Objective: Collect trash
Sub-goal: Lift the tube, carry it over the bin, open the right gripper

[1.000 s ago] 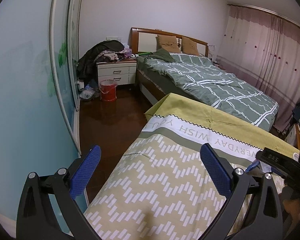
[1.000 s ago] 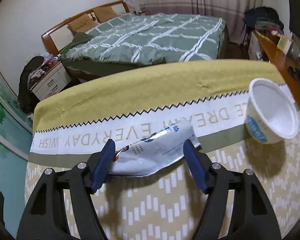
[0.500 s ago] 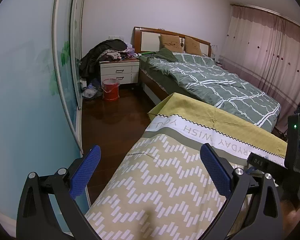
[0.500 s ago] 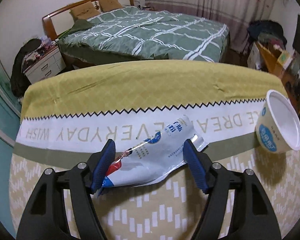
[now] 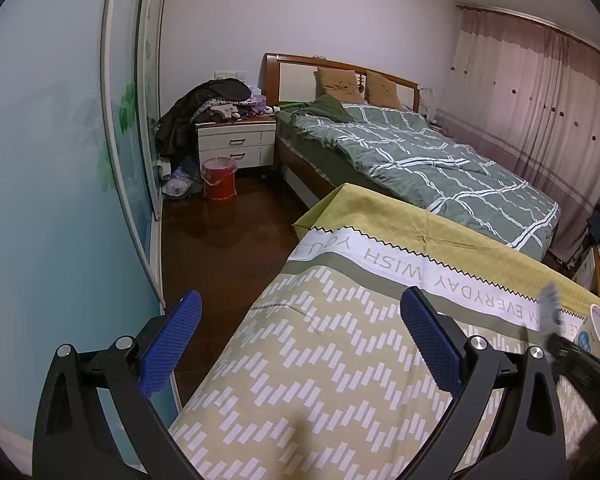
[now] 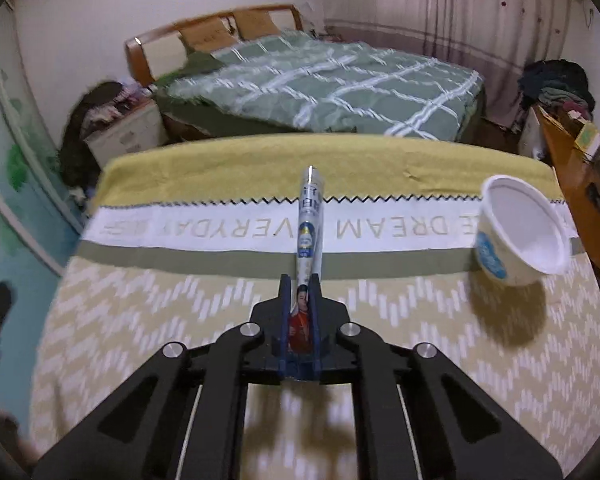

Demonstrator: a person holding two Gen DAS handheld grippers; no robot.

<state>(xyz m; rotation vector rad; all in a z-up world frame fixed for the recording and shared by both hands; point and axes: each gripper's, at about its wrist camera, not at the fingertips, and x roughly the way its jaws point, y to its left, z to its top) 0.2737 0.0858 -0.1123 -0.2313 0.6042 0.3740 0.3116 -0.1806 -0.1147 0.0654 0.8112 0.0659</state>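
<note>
Right gripper (image 6: 300, 300) closing, pads already pinched on a flattened snack wrapper (image 6: 309, 232), its lower end hidden between the blue fingers. Wrapper seen edge-on, long axis running straight ahead and up from the jaws, over the patterned tablecloth (image 6: 160, 312). White paper cup (image 6: 520, 236) tipped on its side to the right, mouth toward the camera. Left gripper (image 5: 300, 340) spread wide, holding nothing, angled down over the cloth's near corner; wrapper only a blur at that view's right edge. Background bed soft with motion.

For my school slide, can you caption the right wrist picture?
Right gripper closing on a flattened wrapper beside a white cup.
</note>
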